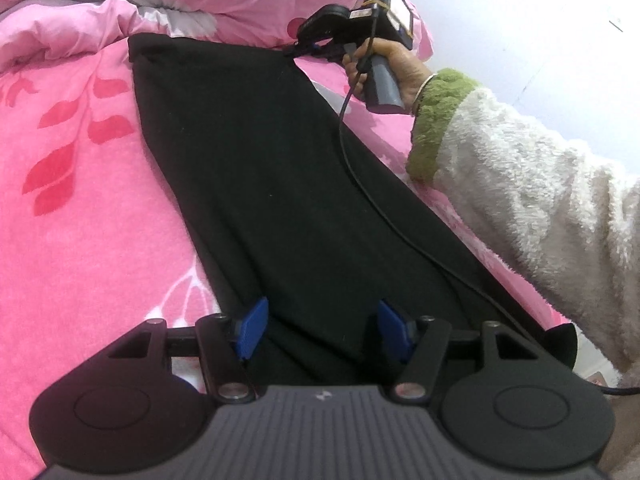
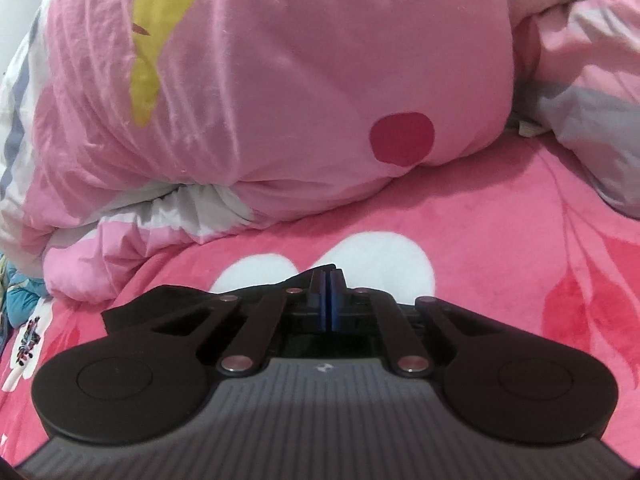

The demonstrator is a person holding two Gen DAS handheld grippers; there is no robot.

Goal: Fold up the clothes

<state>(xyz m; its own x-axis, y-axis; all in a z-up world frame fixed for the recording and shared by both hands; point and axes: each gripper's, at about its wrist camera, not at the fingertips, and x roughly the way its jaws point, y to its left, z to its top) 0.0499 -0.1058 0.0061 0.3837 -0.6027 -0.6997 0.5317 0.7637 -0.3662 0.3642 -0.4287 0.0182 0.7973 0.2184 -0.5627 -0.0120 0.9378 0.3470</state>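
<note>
A black garment is seen on a pink blanket patterned with red leaves; blue pads are shown.

This is a bedroom in a home, with the work done on a made-up bed. A plush pink blanket printed with red leaves and white shapes covers the mattress, a crumpled pink and grey duvet is heaped at its far side, and a plain white wall stands beside the bed.
</note>
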